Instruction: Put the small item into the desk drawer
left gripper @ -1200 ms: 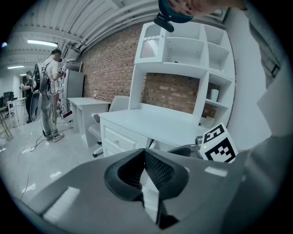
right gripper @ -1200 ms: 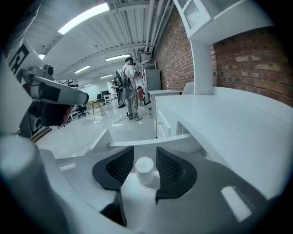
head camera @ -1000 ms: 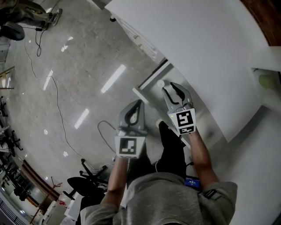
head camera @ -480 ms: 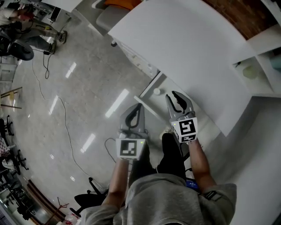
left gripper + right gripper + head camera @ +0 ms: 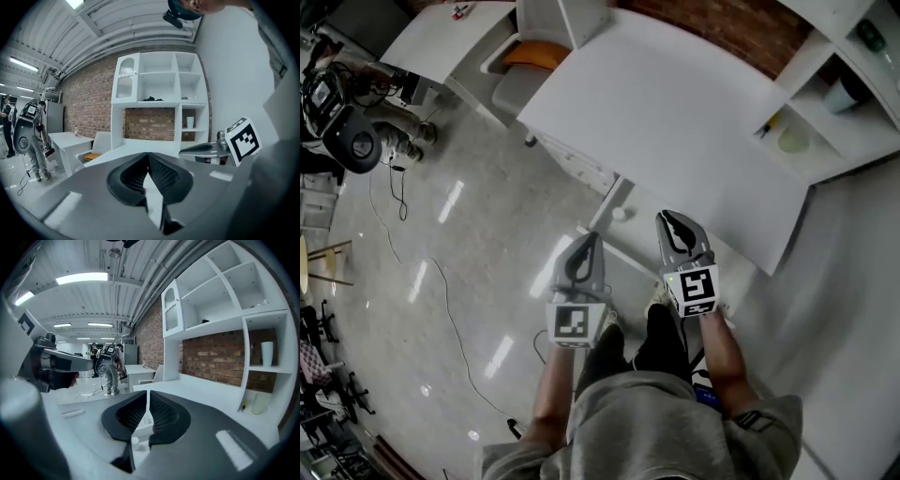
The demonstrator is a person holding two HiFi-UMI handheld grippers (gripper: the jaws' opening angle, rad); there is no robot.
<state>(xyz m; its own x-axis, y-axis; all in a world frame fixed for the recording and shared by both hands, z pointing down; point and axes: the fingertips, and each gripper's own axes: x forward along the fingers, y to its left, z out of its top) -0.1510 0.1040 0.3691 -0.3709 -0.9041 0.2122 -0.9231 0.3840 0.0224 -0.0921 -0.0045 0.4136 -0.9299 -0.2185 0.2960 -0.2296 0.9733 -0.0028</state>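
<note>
The small white item [image 5: 621, 214] lies in the open desk drawer [image 5: 605, 199] under the white desk's [image 5: 675, 112] near edge. My right gripper [image 5: 671, 218] hovers above and just right of the drawer; its jaws have just been closing and now stand shut with nothing between them. In the right gripper view [image 5: 148, 394] the item [image 5: 135, 441] shows far below, past the jaws. My left gripper [image 5: 589, 238] hangs left of the drawer, shut and empty, its tips meeting in its own view [image 5: 149, 157].
A white shelf unit [image 5: 834, 103] stands at the desk's right end, with a cup [image 5: 842, 94] and small things in its cubbies. A chair with an orange cushion [image 5: 530, 54] and a second desk [image 5: 441, 37] are at the back left. A person [image 5: 356, 122] stands on the shiny floor near cables.
Both grippers have risen away from the drawer. The right jaws, open above the item a second ago, have closed empty. The item stays in the drawer.
</note>
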